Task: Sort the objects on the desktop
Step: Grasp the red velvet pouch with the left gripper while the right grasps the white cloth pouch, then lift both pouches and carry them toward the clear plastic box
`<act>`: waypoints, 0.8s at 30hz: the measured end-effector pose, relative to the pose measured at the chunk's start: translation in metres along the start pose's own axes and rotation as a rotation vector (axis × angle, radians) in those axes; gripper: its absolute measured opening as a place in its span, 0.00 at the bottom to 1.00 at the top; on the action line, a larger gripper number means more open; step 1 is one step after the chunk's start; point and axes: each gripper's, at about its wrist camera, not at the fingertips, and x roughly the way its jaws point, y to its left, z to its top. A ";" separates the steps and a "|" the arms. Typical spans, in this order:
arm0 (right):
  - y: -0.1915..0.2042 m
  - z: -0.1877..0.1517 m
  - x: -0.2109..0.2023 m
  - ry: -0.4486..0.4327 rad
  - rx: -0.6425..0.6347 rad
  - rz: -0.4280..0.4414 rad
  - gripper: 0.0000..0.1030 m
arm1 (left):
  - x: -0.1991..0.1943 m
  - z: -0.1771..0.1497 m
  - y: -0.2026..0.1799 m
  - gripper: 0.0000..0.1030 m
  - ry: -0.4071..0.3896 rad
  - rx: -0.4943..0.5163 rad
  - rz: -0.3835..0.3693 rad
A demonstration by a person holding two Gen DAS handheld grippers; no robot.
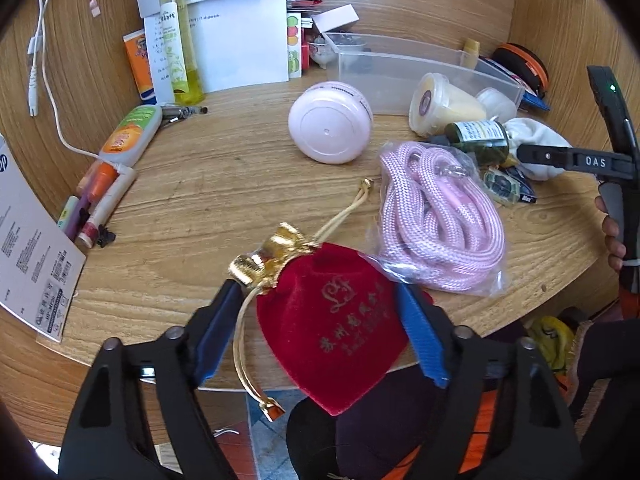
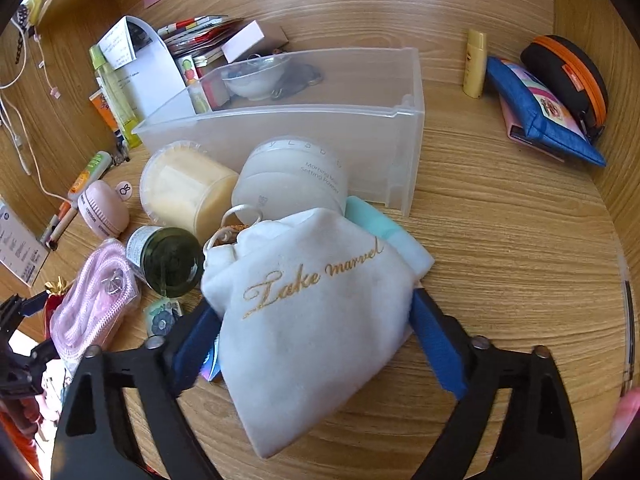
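Note:
My left gripper is shut on a red velvet pouch with a gold neck and cord, at the desk's front edge. My right gripper is shut on a white cloth pouch with gold lettering, which rests on the desk. A clear plastic bin stands behind it; it also shows in the left wrist view. In the left wrist view the right gripper reaches into the white pouch at right.
Pink rope in a bag, a pink round case, a green bottle, a yellow tub and a white powder jar crowd the desk middle. Pens lie left. Blue pouch and black case far right.

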 end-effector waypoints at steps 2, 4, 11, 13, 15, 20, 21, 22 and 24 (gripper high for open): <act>0.000 -0.001 -0.001 -0.008 -0.011 0.000 0.75 | 0.000 0.001 0.000 0.63 -0.004 -0.005 0.002; -0.001 -0.002 -0.004 -0.014 -0.018 0.005 0.70 | 0.000 0.002 0.001 0.57 -0.005 -0.009 0.005; 0.000 -0.003 -0.013 -0.050 -0.030 0.014 0.55 | -0.005 0.002 0.011 0.38 -0.029 -0.047 0.031; 0.001 -0.003 -0.017 -0.064 -0.043 0.009 0.54 | -0.009 0.003 0.014 0.36 -0.041 -0.056 0.047; 0.002 -0.003 -0.020 -0.075 -0.047 0.006 0.53 | -0.013 0.006 0.018 0.36 -0.055 -0.064 0.058; 0.001 -0.003 -0.035 -0.109 -0.041 0.018 0.51 | -0.023 0.013 0.030 0.33 -0.092 -0.102 0.065; 0.000 -0.003 -0.038 -0.117 -0.037 0.019 0.51 | -0.025 0.014 0.032 0.33 -0.098 -0.108 0.072; -0.002 -0.003 -0.041 -0.124 -0.032 0.020 0.51 | -0.026 0.016 0.032 0.33 -0.100 -0.110 0.072; -0.005 -0.003 -0.047 -0.138 -0.023 0.024 0.51 | -0.028 0.018 0.033 0.32 -0.108 -0.114 0.066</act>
